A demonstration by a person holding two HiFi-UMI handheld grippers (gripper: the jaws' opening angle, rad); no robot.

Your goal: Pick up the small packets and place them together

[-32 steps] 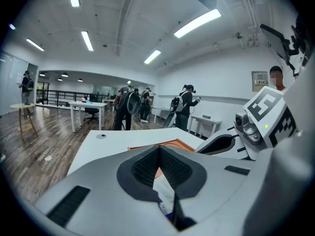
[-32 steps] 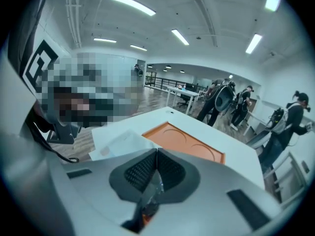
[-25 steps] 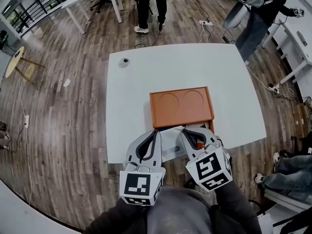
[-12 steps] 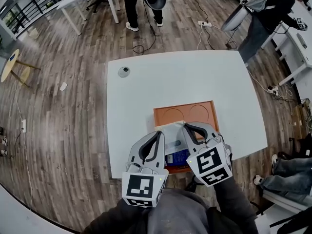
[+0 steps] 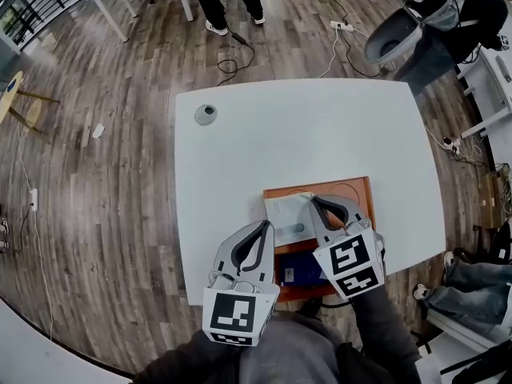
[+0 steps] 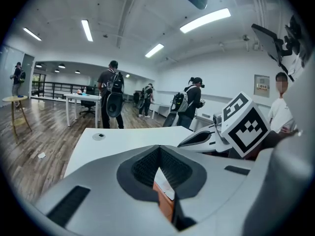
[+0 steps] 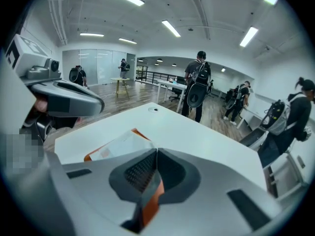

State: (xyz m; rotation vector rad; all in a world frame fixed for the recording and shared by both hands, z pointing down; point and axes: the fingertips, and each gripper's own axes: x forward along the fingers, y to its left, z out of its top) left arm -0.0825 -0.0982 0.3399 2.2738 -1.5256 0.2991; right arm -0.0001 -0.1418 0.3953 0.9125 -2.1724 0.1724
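Nearer 6 o'clock now sits the orange tray (image 5: 360, 192), with a white packet (image 5: 285, 214) and a blue packet (image 5: 298, 264) inside. Left gripper (image 5: 263, 229) and right gripper (image 5: 319, 205) have their fingers together, empty; we should open them before descending.

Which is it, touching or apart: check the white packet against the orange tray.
Touching. The head view shows the white packet lying flat inside the orange tray, on its floor, with no gap.
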